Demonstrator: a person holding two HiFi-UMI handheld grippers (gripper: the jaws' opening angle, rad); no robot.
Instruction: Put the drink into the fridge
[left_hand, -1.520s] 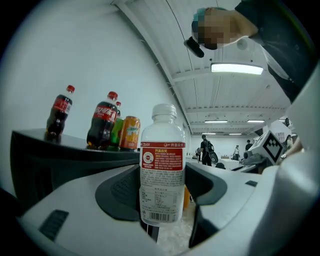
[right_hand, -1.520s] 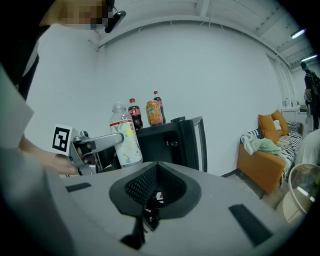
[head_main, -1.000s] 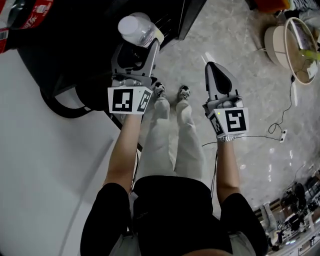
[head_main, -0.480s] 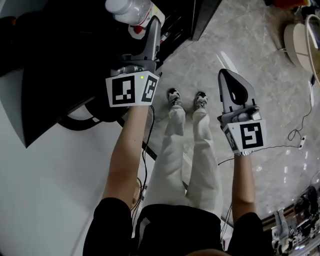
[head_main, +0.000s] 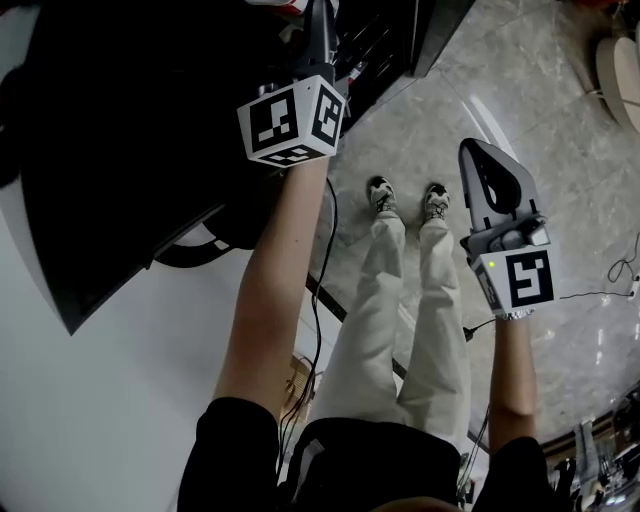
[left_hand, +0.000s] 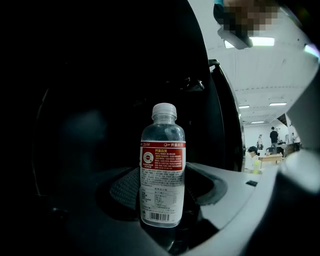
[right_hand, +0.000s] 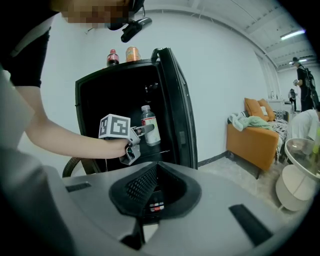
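Note:
The drink is a clear bottle with a white cap and a red label. It stands upright between the jaws of my left gripper, which is shut on its lower half. In the right gripper view the bottle and the left gripper are inside the dark opening of the small black fridge, whose door stands open to the right. The head view cuts off the bottle; only the left gripper's marker cube shows before the fridge. My right gripper hangs shut and holds nothing, over the floor to the right.
A cola bottle and an orange can stand on the fridge top. An orange sofa and a round white table are at the right. The person's feet stand on grey marble floor, with a cable beside them.
The left gripper has moved forward with the bottle into the fridge, and the bottle has left the head view's top edge. The right gripper stays shut at about the same place.

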